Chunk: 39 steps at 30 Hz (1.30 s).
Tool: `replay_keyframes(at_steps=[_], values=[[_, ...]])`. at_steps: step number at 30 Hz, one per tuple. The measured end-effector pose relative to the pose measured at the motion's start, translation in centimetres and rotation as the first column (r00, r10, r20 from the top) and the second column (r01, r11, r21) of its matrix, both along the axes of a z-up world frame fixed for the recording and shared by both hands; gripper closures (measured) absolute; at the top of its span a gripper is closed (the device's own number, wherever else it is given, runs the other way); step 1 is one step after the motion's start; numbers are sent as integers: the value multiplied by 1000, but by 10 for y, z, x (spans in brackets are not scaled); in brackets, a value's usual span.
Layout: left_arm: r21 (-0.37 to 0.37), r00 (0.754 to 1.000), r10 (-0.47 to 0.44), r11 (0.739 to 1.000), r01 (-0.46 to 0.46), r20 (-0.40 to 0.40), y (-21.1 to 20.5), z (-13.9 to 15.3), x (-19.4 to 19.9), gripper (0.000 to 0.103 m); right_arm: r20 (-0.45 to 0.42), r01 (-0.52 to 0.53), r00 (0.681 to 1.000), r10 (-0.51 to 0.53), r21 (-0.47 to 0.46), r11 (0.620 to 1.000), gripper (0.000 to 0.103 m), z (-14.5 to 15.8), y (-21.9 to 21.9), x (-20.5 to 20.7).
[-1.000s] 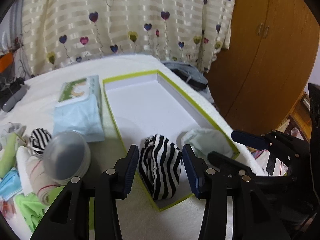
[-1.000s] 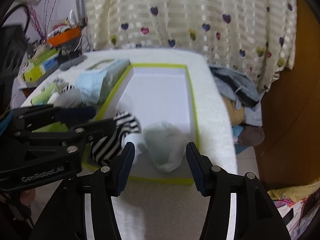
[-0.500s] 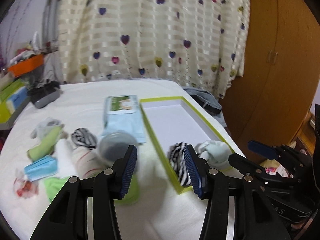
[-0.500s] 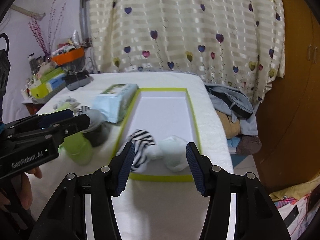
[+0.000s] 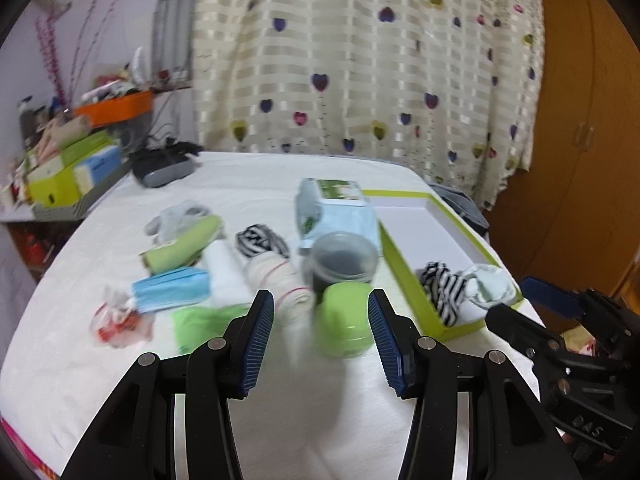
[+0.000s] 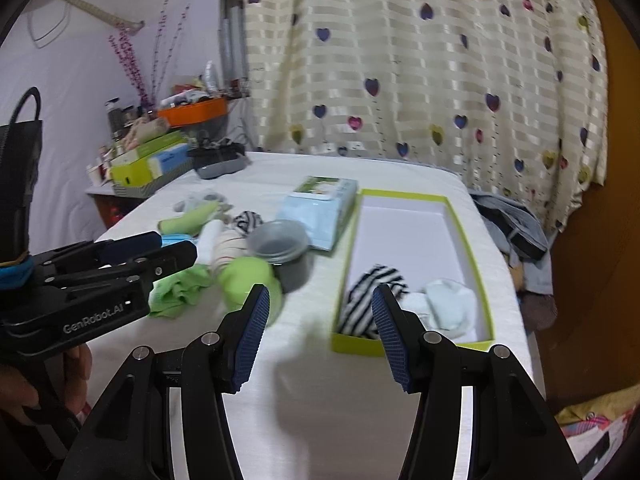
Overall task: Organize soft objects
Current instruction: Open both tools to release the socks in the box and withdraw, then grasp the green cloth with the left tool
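A green-rimmed white box (image 5: 404,258) (image 6: 464,220) lies at the table's right. In its near end lie a black-and-white striped sock (image 5: 444,286) (image 6: 370,294) and a pale mint sock (image 5: 486,284) (image 6: 450,306). Loose soft things lie to the left: another striped sock (image 5: 260,240), a rolled bandage (image 5: 280,280), a blue face mask (image 5: 172,290), a green cloth (image 5: 200,324) (image 6: 178,290). My left gripper (image 5: 320,334) is open and empty above the table near a green cup (image 5: 346,320). My right gripper (image 6: 318,332) is open and empty before the box.
A grey lidded tub (image 5: 344,258) and a wet-wipes pack (image 5: 336,212) stand beside the box. A red-and-white wrapper (image 5: 116,322) lies near the left edge. A cluttered shelf (image 5: 68,160) stands far left, a wooden wardrobe (image 5: 580,140) on the right.
Both grippers have pulled back and up from the box, leaving the striped and mint socks inside. The left gripper has swung left over the loose items.
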<state>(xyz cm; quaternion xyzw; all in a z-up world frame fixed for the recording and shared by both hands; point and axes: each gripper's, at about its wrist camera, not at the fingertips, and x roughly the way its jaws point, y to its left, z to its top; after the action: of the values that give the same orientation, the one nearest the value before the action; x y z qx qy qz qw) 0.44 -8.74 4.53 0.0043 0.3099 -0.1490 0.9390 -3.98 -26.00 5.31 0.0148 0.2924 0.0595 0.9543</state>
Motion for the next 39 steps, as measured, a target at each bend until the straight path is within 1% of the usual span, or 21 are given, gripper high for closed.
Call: replay_keyframes(at_steps=[1, 2, 8, 11, 14, 17, 23, 28, 35, 39], values=[[2, 1000, 10, 1000, -10, -1, 4, -1, 0, 54, 0, -8, 1000, 8, -1, 1000, 39, 0, 3, 0], [1, 1000, 20, 1000, -20, -5, 10, -2, -1, 54, 2, -20, 1000, 20, 2, 1000, 38, 0, 7, -1], [-7, 998, 56, 998, -56, -17, 27, -5, -1, 54, 11, -71, 997, 71, 5, 997, 38, 1, 27, -2], [-5, 998, 62, 998, -62, -24, 33, -8, 0, 54, 2, -103, 995, 103, -5, 995, 38, -1, 39, -1], [0, 997, 67, 998, -67, -24, 37, -10, -1, 54, -6, -119, 993, 119, 18, 993, 38, -2, 44, -1], [4, 996, 84, 996, -84, -33, 43, -14, 1, 54, -15, -132, 991, 132, 9, 991, 38, -1, 51, 1], [2, 992, 114, 993, -114, -61, 63, -24, 7, 54, -38, -164, 986, 165, 26, 986, 38, -3, 61, 8], [-12, 984, 149, 989, -151, -98, 84, -35, 13, 54, -56, -191, 980, 191, 18, 981, 38, -7, 71, 13], [-44, 982, 147, 987, -153, -117, 97, -42, 19, 54, -70, -224, 972, 224, 5, 975, 38, -10, 85, 20], [-51, 979, 147, 986, -156, -143, 99, -49, 27, 54, -77, -235, 969, 235, 4, 972, 38, -12, 89, 24]])
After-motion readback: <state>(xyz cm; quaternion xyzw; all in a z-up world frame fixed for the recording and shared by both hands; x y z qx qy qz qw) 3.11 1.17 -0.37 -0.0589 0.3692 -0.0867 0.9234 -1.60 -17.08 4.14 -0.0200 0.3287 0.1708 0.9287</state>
